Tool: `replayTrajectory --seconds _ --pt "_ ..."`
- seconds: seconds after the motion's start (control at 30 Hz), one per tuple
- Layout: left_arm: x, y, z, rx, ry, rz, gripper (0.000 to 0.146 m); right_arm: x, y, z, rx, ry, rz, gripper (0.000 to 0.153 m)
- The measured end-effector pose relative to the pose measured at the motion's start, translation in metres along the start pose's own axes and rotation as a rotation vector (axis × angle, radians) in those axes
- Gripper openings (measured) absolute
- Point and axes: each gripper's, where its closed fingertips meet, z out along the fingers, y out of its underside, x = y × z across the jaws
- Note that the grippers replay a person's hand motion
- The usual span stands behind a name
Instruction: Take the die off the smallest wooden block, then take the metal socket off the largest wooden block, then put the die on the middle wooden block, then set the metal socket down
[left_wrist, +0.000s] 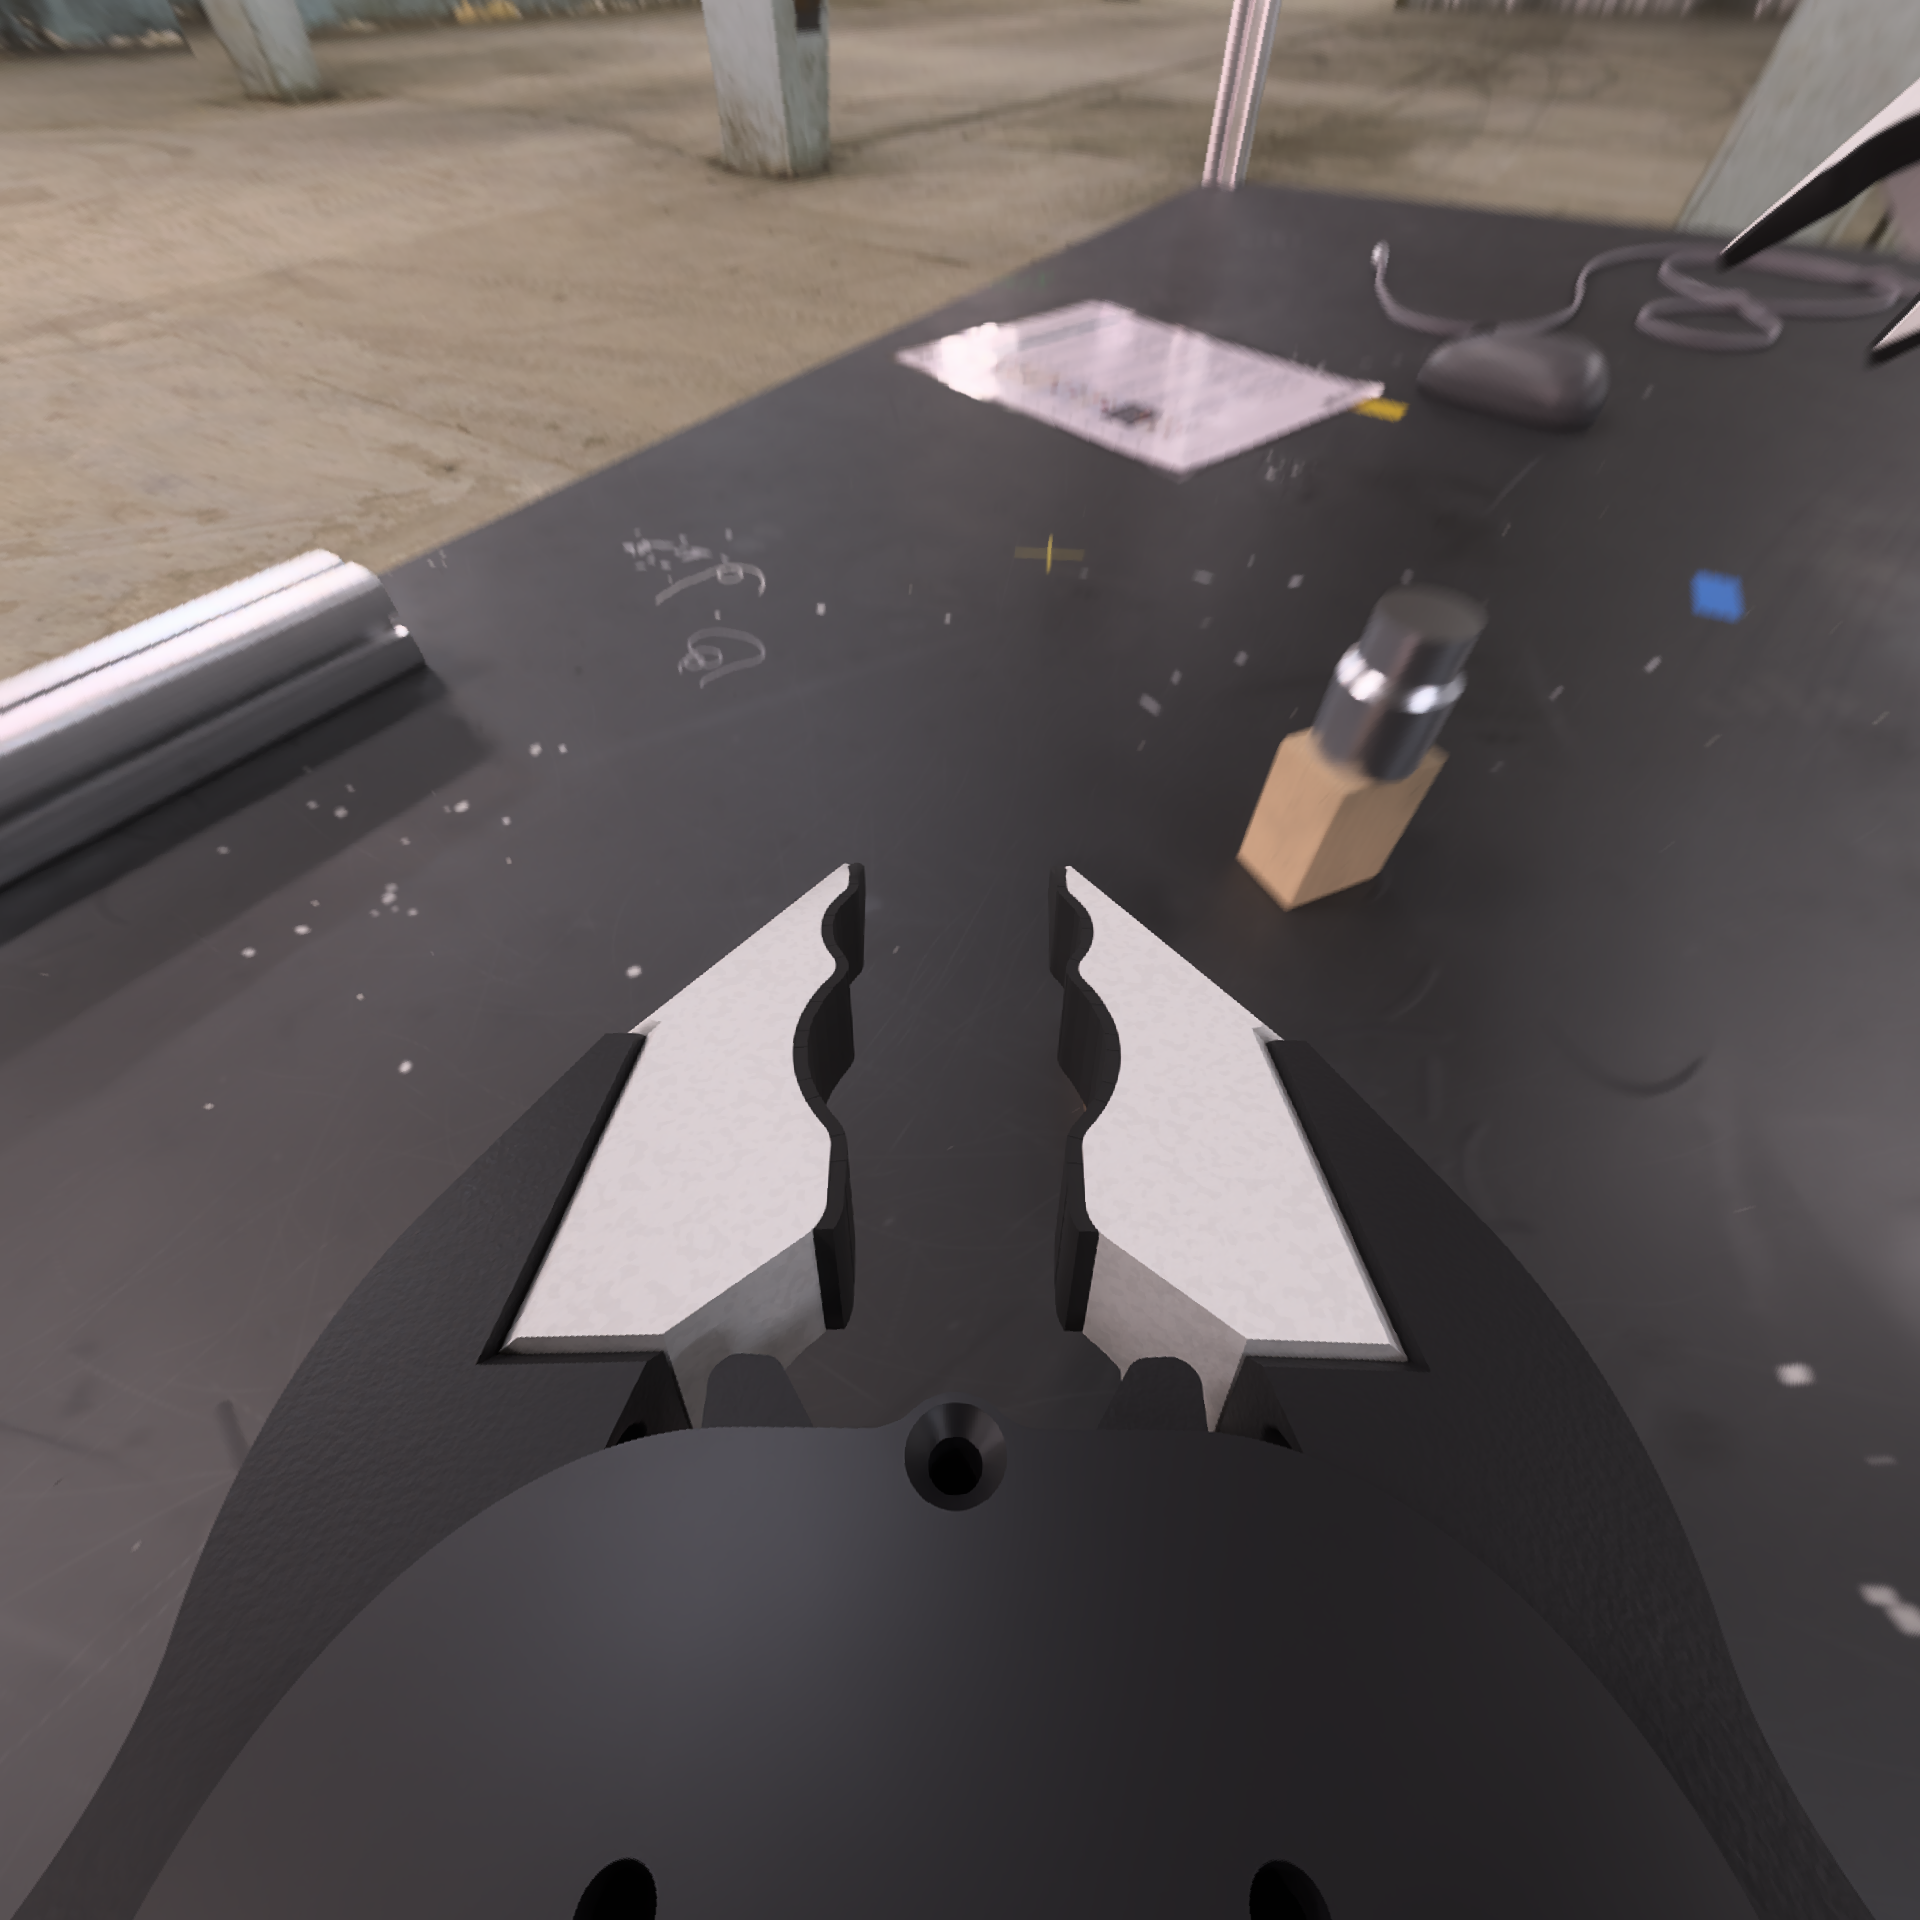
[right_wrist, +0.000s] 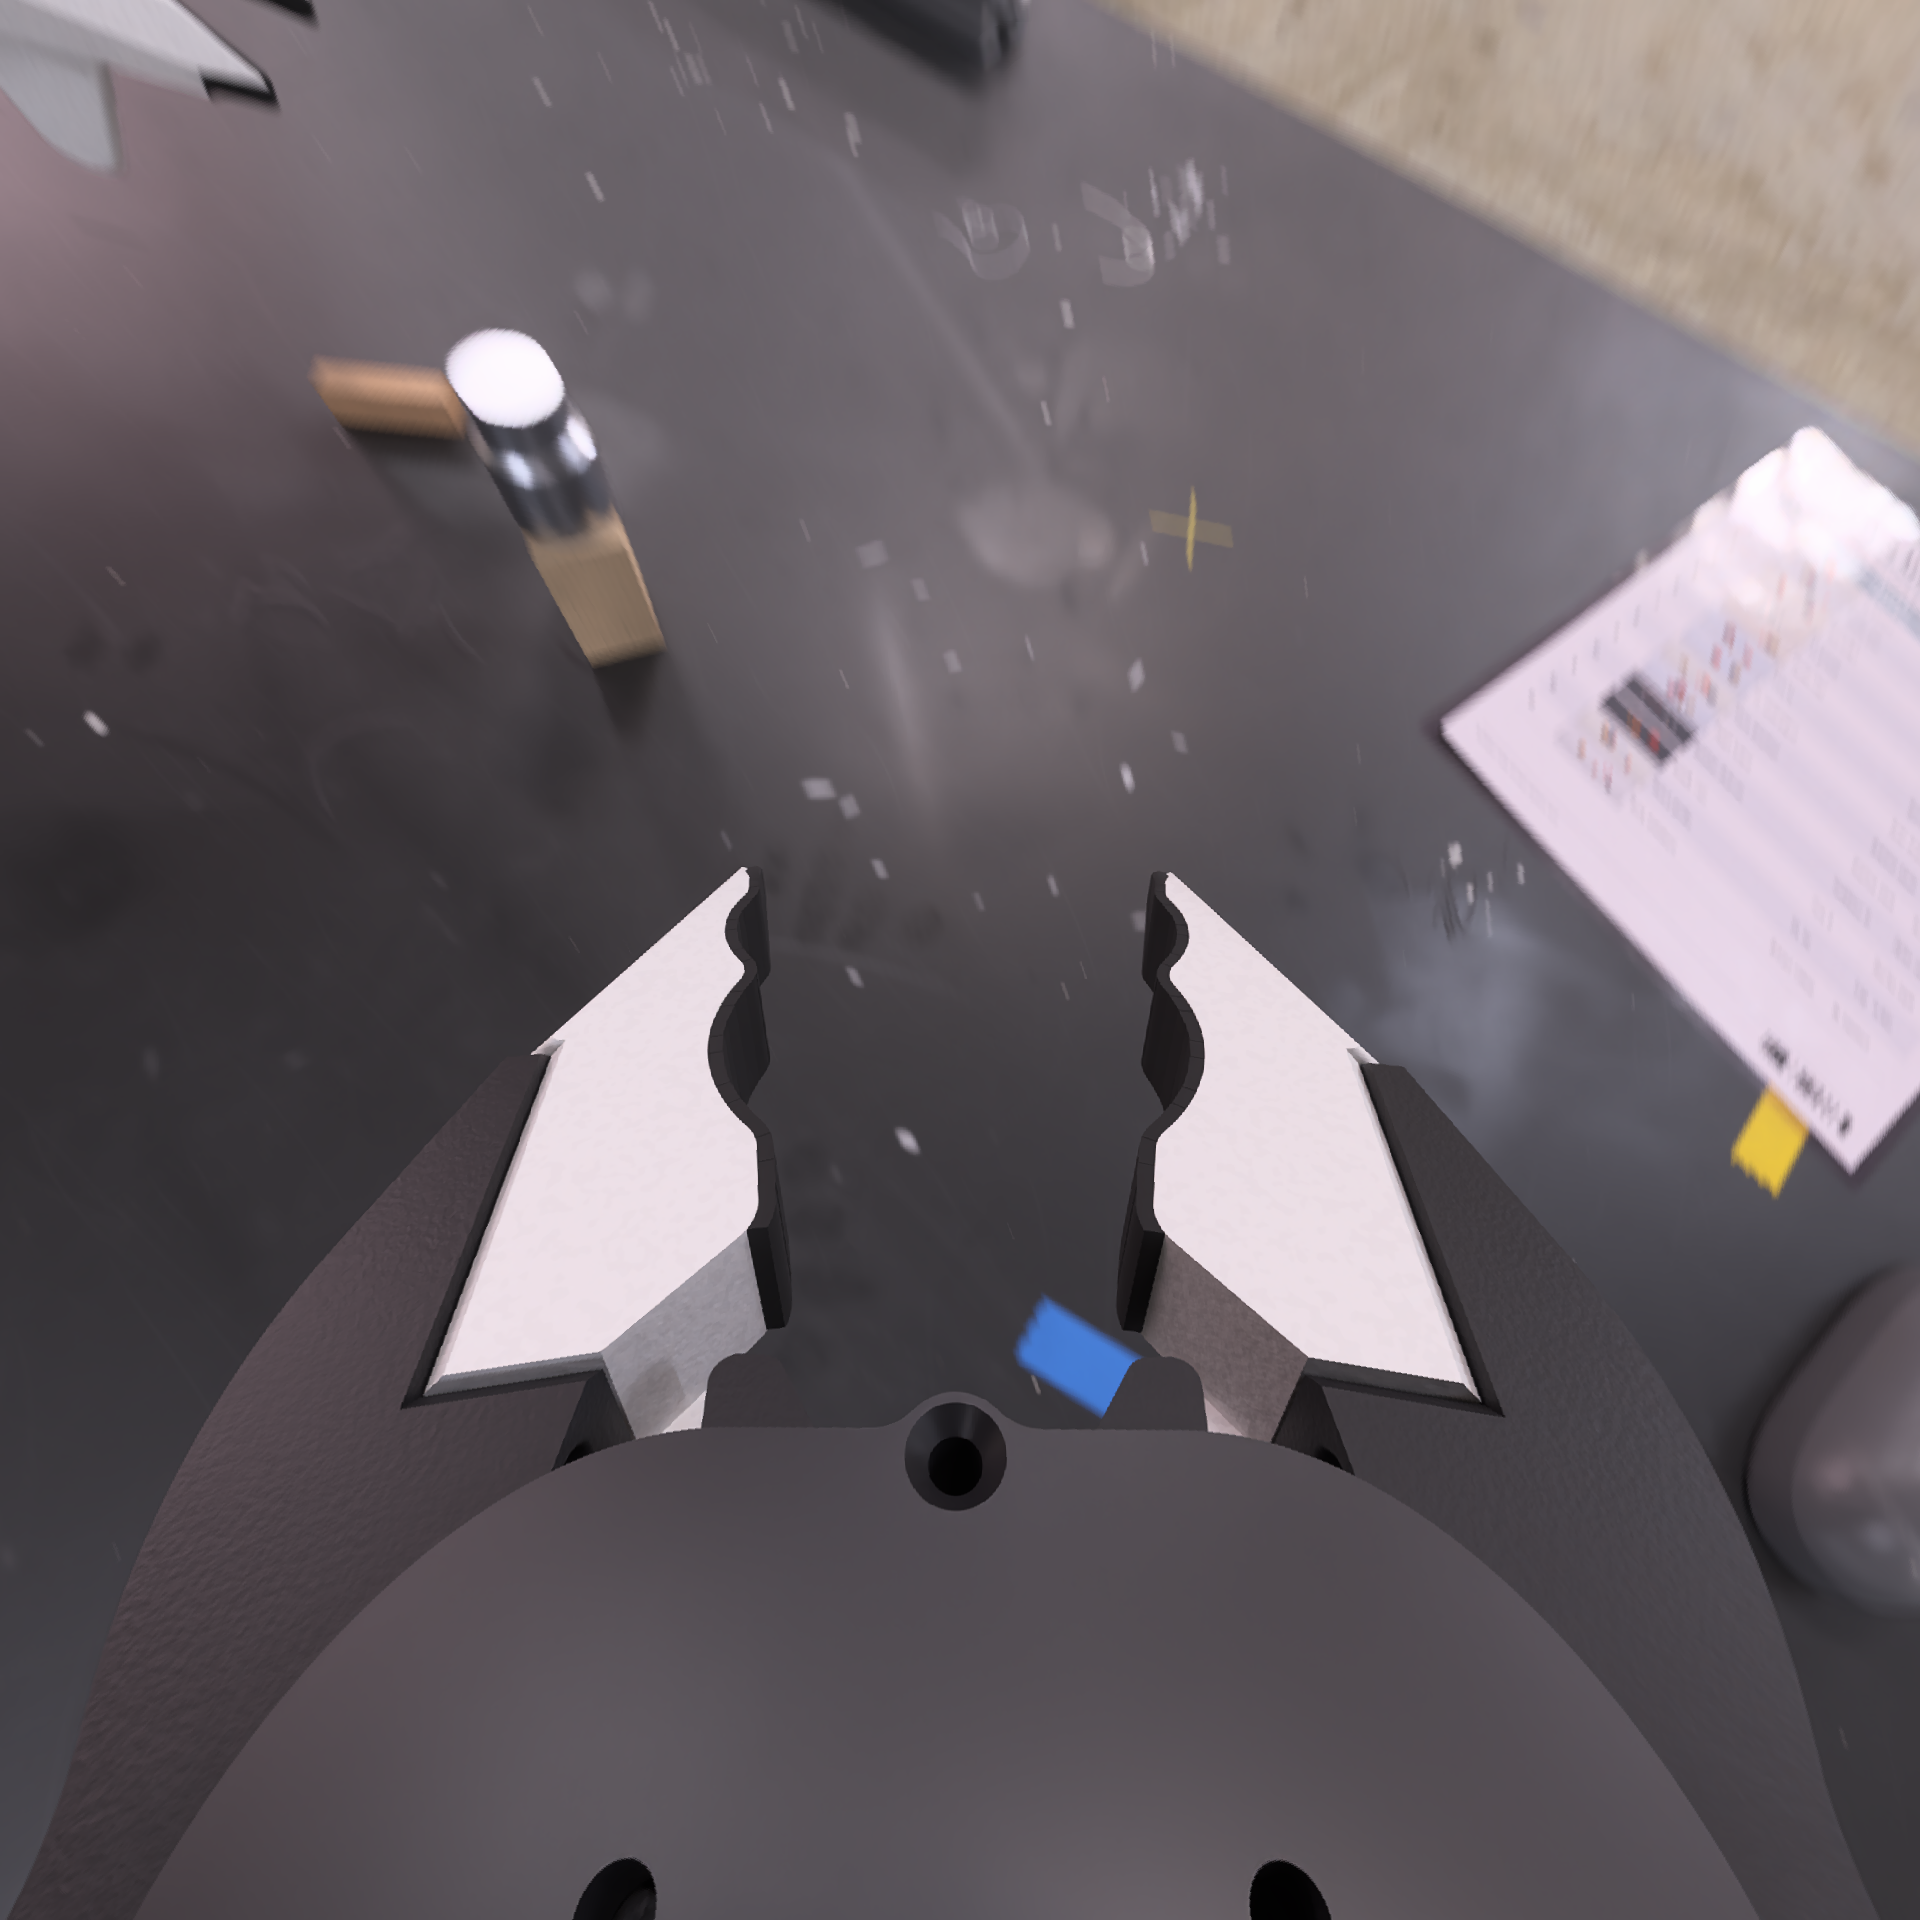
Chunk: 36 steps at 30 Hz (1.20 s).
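Note:
A shiny metal socket (left_wrist: 1397, 686) stands on a tall wooden block (left_wrist: 1340, 821) on the dark table, ahead and to the right of my left gripper (left_wrist: 958, 883). That gripper is open and empty, with a narrow gap. In the right wrist view the socket (right_wrist: 535, 447) and its block (right_wrist: 603, 597) are ahead to the left. A lower wooden block (right_wrist: 390, 395) lies just behind them, partly hidden. My right gripper (right_wrist: 956, 883) is open wide and empty, above the table. No die shows in either view.
A printed sheet (left_wrist: 1132, 379) (right_wrist: 1714, 790) with a yellow tape tab (right_wrist: 1766, 1143), a dark mouse (left_wrist: 1512, 379) (right_wrist: 1839, 1455) and its cable (left_wrist: 1766, 301) lie at the far side. A blue square (left_wrist: 1716, 597) (right_wrist: 1075, 1351) marks the table. An aluminium rail (left_wrist: 197, 675) runs along the left edge.

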Motion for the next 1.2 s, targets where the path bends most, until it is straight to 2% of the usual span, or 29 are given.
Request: replayTrajectory --seconds 0.1,0.23,0.3,0.37,0.47,0.53,0.63,0.77,0.83,1.03,1.13,1.2 --pt "0.02 -0.038 -0.033 0.084 0.036 -0.058 0.04 -0.03 -0.044 0.004 0.088 0.003 -0.06 0.075" --pt "0.04 -0.085 -0.114 0.197 0.153 -0.061 0.042 -0.076 -0.084 0.016 0.173 -0.049 -0.173 0.075" --pt "0.015 -0.085 -0.161 0.175 0.05 0.021 0.042 -0.103 -0.097 0.033 0.222 -0.16 -0.183 0.073" --pt "-0.03 -0.061 -0.208 0.083 -0.135 0.055 0.042 -0.121 -0.101 0.06 0.245 -0.247 -0.186 0.073" --pt "-0.096 0.013 -0.267 -0.209 -0.353 -0.071 0.041 -0.126 -0.101 0.106 0.288 -0.292 -0.156 0.077" --pt "-0.11 0.068 -0.292 -0.458 -0.389 -0.119 0.033 -0.125 -0.1 0.13 0.321 -0.309 -0.134 0.076" --pt "-0.105 0.131 -0.309 -0.783 -0.344 -0.172 0.033 -0.125 -0.099 0.15 0.343 -0.326 -0.091 0.073" --pt "-0.105 0.176 -0.33 -1.074 -0.398 -0.21 0.049 -0.122 -0.089 0.155 0.304 -0.282 -0.121 0.071" --pt "-0.102 0.181 -0.331 -1.081 -0.39 -0.229 0.055 -0.119 -0.085 0.155 0.301 -0.257 -0.122 0.069" --pt "-0.1 0.193 -0.326 -1.086 -0.344 -0.331 0.055 -0.114 -0.081 0.153 0.317 -0.272 -0.079 0.066" --pt "-0.098 0.193 -0.323 -1.08 -0.319 -0.381 0.047 -0.116 -0.082 0.15 0.34 -0.291 -0.072 0.064" --pt "-0.097 0.193 -0.321 -1.075 -0.309 -0.373 0.03 -0.117 -0.08 0.151 0.336 -0.306 -0.064 0.062"
